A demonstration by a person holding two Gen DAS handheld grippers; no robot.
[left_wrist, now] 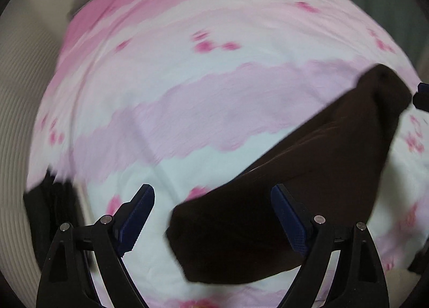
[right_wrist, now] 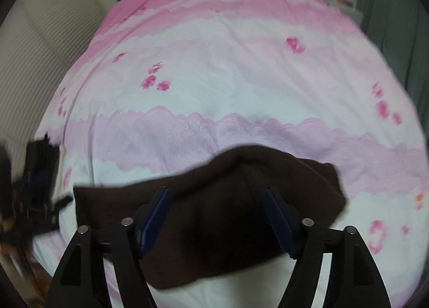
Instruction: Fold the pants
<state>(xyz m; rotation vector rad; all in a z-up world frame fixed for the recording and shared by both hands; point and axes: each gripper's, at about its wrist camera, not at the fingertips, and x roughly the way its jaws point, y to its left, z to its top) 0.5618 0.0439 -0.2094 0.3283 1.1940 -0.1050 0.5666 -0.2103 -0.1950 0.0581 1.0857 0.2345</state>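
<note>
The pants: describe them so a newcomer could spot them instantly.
A bed sheet banded in pink and white fills both views. Near its front edge lies one dark brown bundle, the pants. Nothing else on the sheet is dark, plain and unpatterned.

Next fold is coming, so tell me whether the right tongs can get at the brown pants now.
Probably yes: the right tongs are open, the pants lie just ahead on the bedsheet, nothing between.
</note>
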